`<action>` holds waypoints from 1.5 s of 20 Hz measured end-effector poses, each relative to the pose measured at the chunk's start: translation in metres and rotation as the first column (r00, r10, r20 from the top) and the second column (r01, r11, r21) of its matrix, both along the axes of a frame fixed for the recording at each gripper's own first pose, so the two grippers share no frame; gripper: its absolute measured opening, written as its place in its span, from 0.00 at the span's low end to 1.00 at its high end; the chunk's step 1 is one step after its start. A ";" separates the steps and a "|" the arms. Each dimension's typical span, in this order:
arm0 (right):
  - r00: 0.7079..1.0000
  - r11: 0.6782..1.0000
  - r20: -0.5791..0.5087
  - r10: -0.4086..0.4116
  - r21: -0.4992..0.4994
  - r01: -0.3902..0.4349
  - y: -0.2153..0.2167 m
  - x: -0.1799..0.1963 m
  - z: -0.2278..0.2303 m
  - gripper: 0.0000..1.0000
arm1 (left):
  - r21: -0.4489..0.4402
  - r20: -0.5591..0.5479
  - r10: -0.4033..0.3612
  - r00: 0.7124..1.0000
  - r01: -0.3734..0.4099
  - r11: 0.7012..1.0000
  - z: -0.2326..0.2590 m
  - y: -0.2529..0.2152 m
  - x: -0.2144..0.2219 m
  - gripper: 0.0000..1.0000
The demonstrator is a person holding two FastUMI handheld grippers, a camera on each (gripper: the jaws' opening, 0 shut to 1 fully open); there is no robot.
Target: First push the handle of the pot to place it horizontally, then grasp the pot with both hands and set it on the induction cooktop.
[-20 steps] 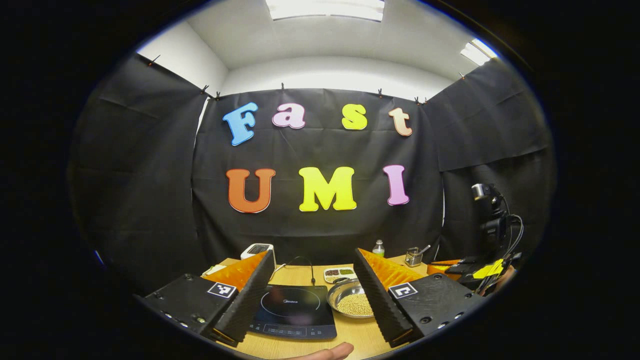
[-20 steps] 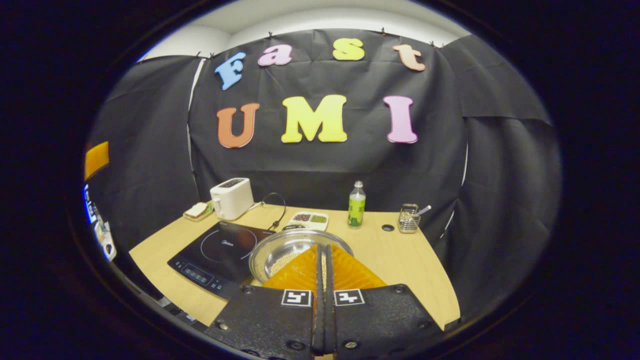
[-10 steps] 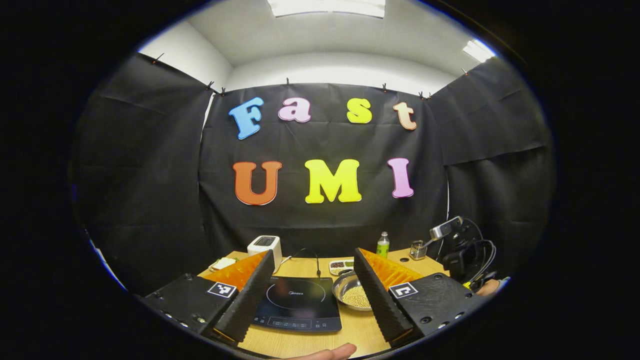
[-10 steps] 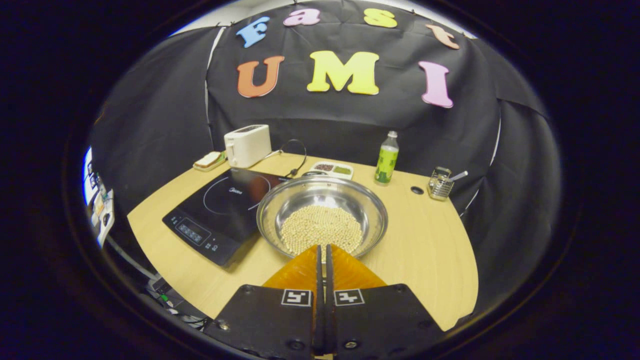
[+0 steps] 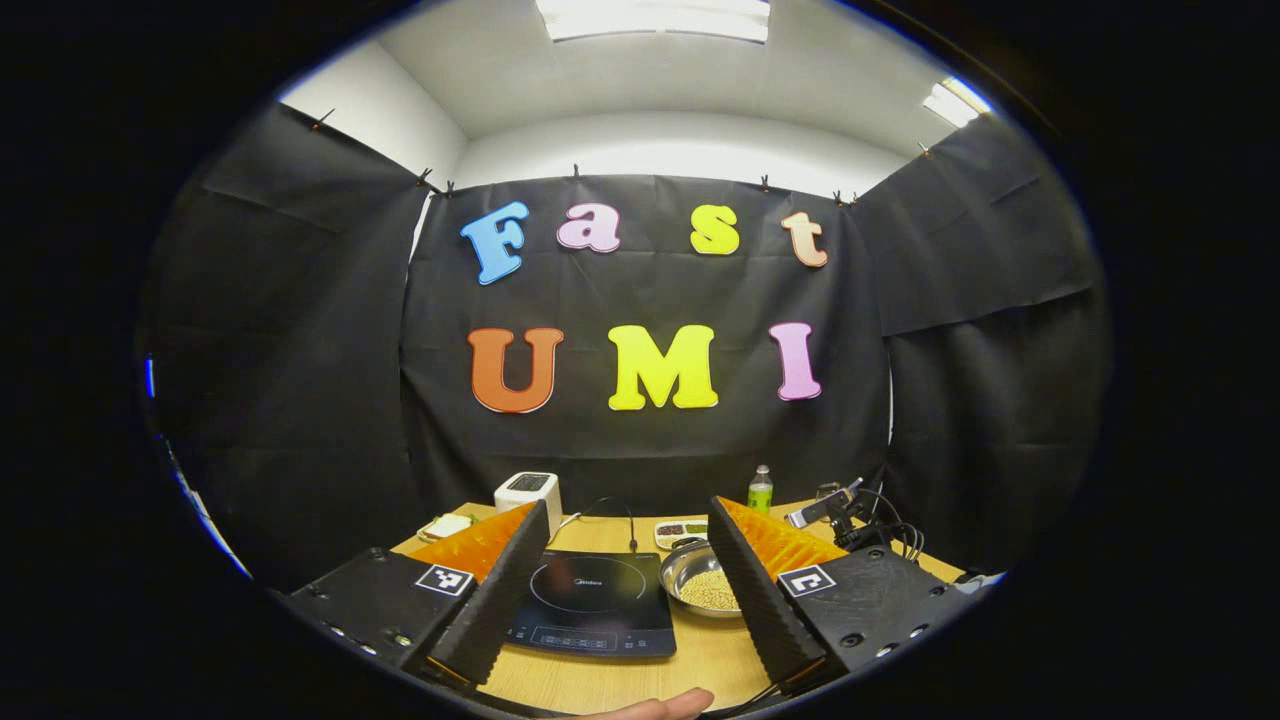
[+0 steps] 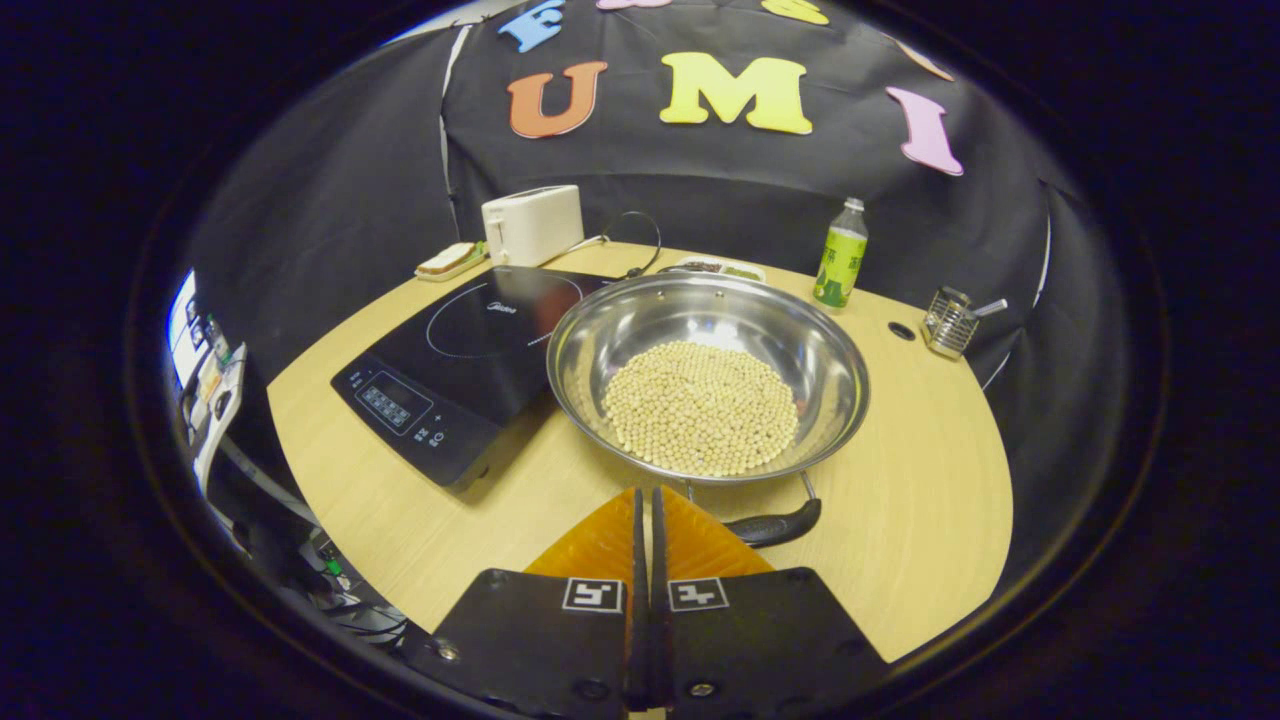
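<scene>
Wooden worktop (image 6: 900, 520) fills mid-frame in right gripper view; black cooktop (image 6: 470, 350) centre-left, steel pot (image 6: 705, 375) w/ beans centre, beside it. Right gripper (image 6: 645, 505), fingers together, has dropped closer; pot handle (image 6: 770, 525) now visible at lower centre, so push looks imminent. Left gripper (image 5: 625, 560) hangs apart, lower centre of its view.

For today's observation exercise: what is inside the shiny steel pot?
The shiny steel pot holds a heap of small pale round beans. The pot's floor beneath the beans is hidden.
</scene>
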State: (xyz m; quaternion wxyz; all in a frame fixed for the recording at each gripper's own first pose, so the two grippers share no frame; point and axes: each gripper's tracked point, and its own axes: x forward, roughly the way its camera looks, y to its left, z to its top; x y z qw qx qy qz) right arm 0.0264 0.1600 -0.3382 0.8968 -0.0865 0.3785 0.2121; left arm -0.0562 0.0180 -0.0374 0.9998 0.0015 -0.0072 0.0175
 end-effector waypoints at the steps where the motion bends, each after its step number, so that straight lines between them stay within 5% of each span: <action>1: 1.000 1.000 0.009 -0.012 -0.006 0.012 -0.004 0.004 -0.001 0.01 | 0.002 0.004 0.007 1.000 -0.007 1.000 0.001 0.001 0.000 0.95; 30: 0.985 0.986 -0.030 -0.168 -0.005 0.168 -0.084 0.057 -0.006 0.04 | -0.018 0.024 0.042 0.999 -0.042 0.999 -0.004 0.015 0.000 0.95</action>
